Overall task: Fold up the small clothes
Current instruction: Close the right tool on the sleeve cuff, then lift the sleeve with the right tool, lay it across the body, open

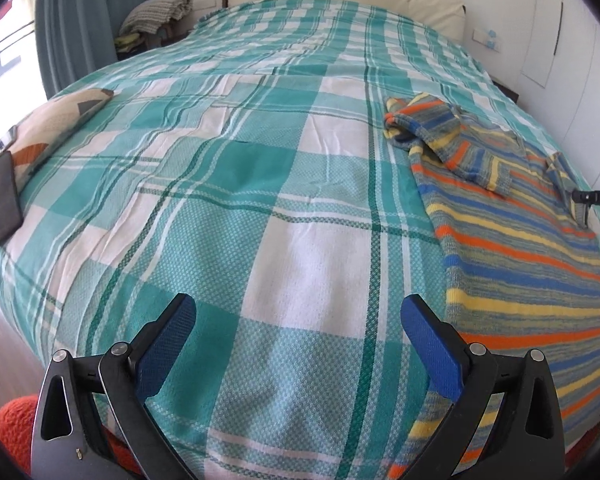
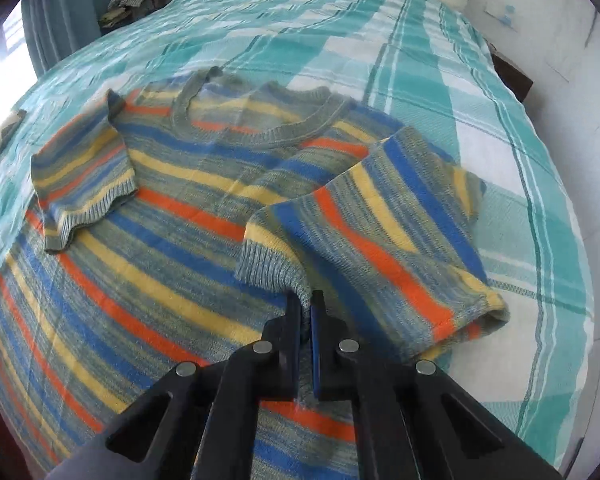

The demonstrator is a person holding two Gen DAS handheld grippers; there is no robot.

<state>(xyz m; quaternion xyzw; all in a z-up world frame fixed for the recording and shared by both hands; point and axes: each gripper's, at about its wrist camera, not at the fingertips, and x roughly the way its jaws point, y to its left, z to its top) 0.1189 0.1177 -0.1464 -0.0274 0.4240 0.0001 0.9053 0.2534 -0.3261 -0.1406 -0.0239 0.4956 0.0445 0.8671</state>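
I am reading only one scrap of lettering: white characters that look like "DAS" on a small black device (image 1: pixel 598 199) poking in at the right edge of the left wrist frame, over the striped sweater (image 1: pixel 516 248). The rest of that marking is getting cut off. I am finding nothing legible in the right wrist frame.

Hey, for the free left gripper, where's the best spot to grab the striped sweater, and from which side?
Probably the bottom hem corner of the striped sweater nearest the left gripper, approached from the bare bedspread side. That edge lies flat and exposed there, the gripper is open, and the right gripper already pinches the right sleeve's ribbed cuff.
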